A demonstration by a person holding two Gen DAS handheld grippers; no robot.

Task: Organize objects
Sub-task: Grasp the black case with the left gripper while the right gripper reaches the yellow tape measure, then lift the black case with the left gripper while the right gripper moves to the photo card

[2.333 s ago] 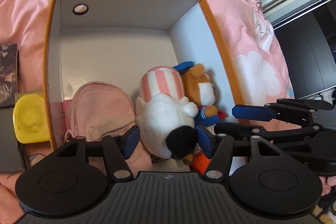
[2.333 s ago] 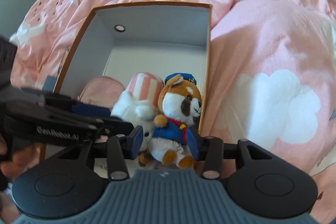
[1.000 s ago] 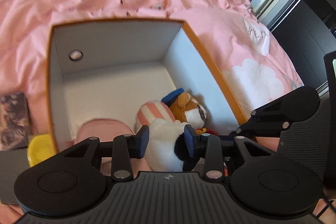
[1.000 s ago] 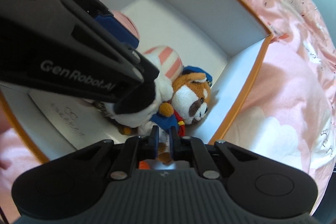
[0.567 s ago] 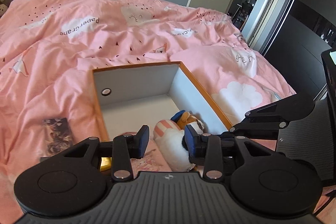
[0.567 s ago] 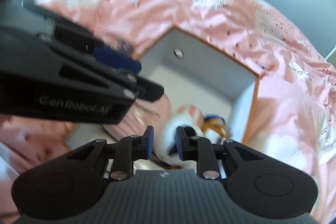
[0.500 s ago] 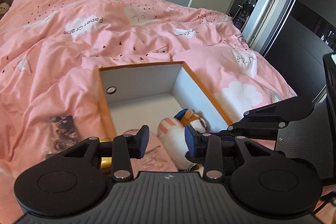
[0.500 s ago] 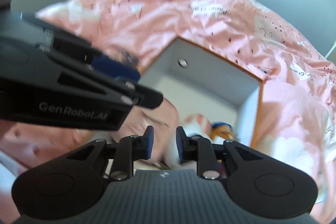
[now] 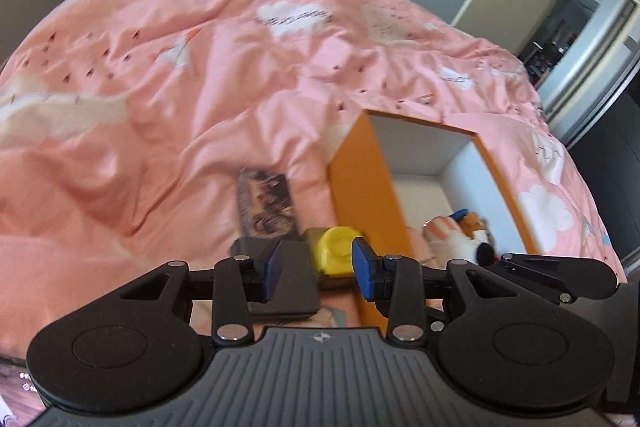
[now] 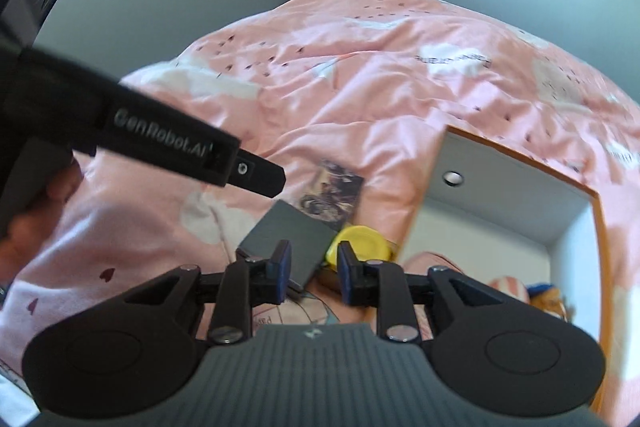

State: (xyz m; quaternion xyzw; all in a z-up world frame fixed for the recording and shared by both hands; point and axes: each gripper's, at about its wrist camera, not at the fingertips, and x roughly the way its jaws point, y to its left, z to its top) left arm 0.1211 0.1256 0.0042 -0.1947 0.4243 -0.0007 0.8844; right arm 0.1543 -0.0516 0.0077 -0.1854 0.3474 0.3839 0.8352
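left tongs (image 9: 316,275): one pair, blue pads partly apart, nothing gripped; raised over the bed, with the yellow container and dark case seen in the gap beyond the pads.

right tongs (image 10: 311,271): one pair, jaws opening, a narrow gap so far, nothing between the pads; also raised over the bed, not touching anything.

hand (image 10: 36,211): one seen, at the left edge of the right wrist view, wrapped round the left tongs' handle.

box (image 9: 360,203): one, open-topped, orange outside, white inside, resting on the pink bedspread (image 9: 160,87). contents: one striped pink-and-white plush (image 9: 448,239), one brown plush with a blue cap (image 9: 472,223) touching it, both in the near right corner of the box; one pink pouch (image 10: 428,263) in the near left part of the box. most of the box floor is bare.

items outside, just left of the box: one yellow container (image 9: 336,251), touching or nearly touching the box wall; one dark grey flat case (image 10: 292,239) beside the yellow container; one printed card or booklet (image 9: 266,203) just beyond the case. motion blur hides finer detail.
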